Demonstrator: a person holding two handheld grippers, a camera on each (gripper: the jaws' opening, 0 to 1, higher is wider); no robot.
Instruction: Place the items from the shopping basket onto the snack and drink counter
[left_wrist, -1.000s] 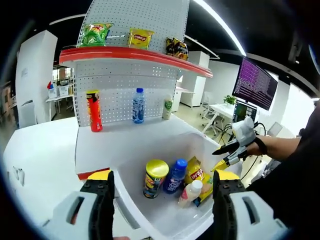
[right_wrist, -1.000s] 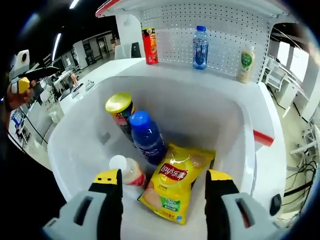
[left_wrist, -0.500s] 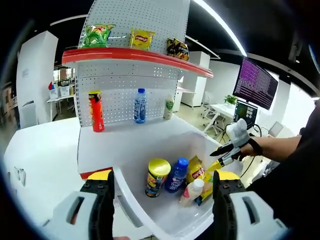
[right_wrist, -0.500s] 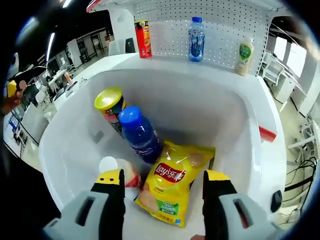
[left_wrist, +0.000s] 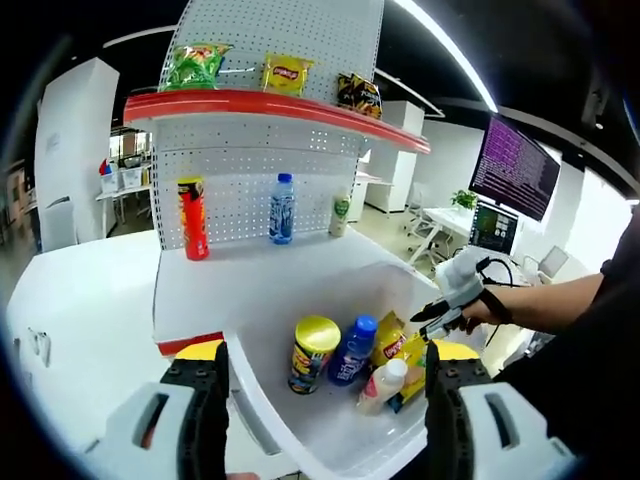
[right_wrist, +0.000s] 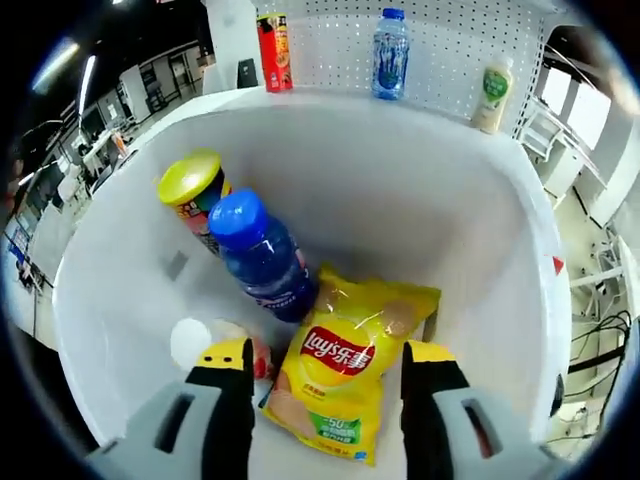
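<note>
A white shopping basket (left_wrist: 250, 372) (right_wrist: 500, 210) holds a yellow-lidded can (left_wrist: 310, 352) (right_wrist: 190, 190), a blue-capped bottle (left_wrist: 352, 350) (right_wrist: 258, 255), a yellow Lay's chip bag (left_wrist: 390, 345) (right_wrist: 345, 380) and a white-capped bottle (left_wrist: 380, 385) (right_wrist: 192, 340). My left gripper (left_wrist: 325, 352) hangs open over the basket's near rim, holding nothing. My right gripper (right_wrist: 325, 358) is open low inside the basket, its jaws straddling the chip bag without touching it. In the left gripper view the right gripper (left_wrist: 438, 318) comes in over the basket's right rim.
The counter shelf (left_wrist: 250, 270) behind the basket carries a red can (left_wrist: 190, 218) (right_wrist: 272, 38), a water bottle (left_wrist: 281, 208) (right_wrist: 388, 55) and a small green-labelled bottle (left_wrist: 337, 214) (right_wrist: 492, 85). Chip bags (left_wrist: 285, 72) stand on the red-edged upper shelf. A monitor (left_wrist: 510, 170) stands at right.
My right gripper has gone down and deeper into the basket, closer to the chip bag. In the left gripper view it has moved left over the basket rim. The left gripper has barely moved.
</note>
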